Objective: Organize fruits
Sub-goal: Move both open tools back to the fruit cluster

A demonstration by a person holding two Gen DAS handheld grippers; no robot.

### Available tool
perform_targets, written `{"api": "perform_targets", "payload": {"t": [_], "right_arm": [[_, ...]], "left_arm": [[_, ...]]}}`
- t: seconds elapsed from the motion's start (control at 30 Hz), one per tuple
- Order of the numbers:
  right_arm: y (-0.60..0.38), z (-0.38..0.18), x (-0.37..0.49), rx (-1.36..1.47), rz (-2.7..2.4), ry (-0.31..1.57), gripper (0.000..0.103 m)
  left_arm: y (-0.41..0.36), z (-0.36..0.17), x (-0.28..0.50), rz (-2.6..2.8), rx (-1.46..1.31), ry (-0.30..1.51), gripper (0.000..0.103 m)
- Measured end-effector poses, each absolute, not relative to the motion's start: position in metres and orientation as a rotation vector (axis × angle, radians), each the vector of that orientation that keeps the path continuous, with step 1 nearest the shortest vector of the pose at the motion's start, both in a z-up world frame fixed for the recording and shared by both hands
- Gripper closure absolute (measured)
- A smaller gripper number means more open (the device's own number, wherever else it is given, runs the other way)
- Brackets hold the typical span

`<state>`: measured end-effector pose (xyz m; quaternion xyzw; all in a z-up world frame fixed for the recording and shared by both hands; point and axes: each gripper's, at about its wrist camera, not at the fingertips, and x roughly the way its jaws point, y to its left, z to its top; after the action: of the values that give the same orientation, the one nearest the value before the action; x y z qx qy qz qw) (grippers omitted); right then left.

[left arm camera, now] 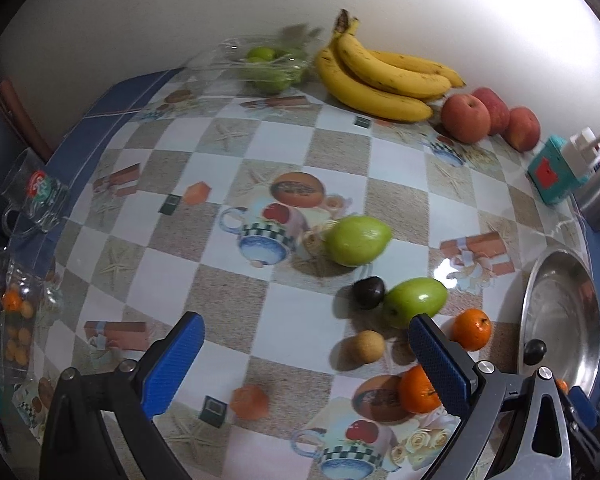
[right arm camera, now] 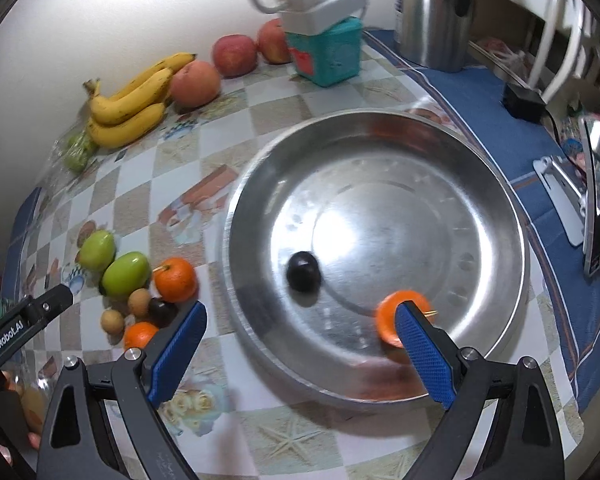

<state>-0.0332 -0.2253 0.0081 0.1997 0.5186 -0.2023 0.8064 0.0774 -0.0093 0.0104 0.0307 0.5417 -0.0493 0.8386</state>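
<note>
While both pairs of tongs stand wide apart with nothing clamped between them, the fruits are found partly sorted. Ahead of the right tongs [right arm camera: 300,336] a steel tray [right arm camera: 500,264] is seen, holding a dark plum [right arm camera: 304,271] near its middle and a mandarin [right arm camera: 392,316] that lies just behind the right-hand finger, blurred and judged loose. To the left of these tongs, on the worktop [right arm camera: 204,152], a cluster is gathered: two green fruits, two more mandarins, two small tan fruits and a second dark one. From the left tongs [left arm camera: 308,364] the same cluster is seen ahead and to the right, with a green fruit [left arm camera: 358,240] set a little apart. Bananas [left arm camera: 380,76] and apples [left arm camera: 466,118] are lined up along the far wall, and limes are kept in a clear container [left arm camera: 260,66]. The round fruits are judged light, smooth and apt to roll, so each is best taken across its widest part with gentle pressure; the plum is likely soft-skinned.
</note>
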Motion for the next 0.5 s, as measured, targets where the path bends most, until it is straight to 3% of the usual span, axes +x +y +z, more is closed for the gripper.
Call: {"api": "perform_targets", "payload": {"t": [0.5], "right_arm": [[-0.146,0.003,0.009,0.402,-0.246,1.172,0.008]], "left_arm": [[0.04,0.021,0.087,0.001,-0.005,1.121,0.0]]}}
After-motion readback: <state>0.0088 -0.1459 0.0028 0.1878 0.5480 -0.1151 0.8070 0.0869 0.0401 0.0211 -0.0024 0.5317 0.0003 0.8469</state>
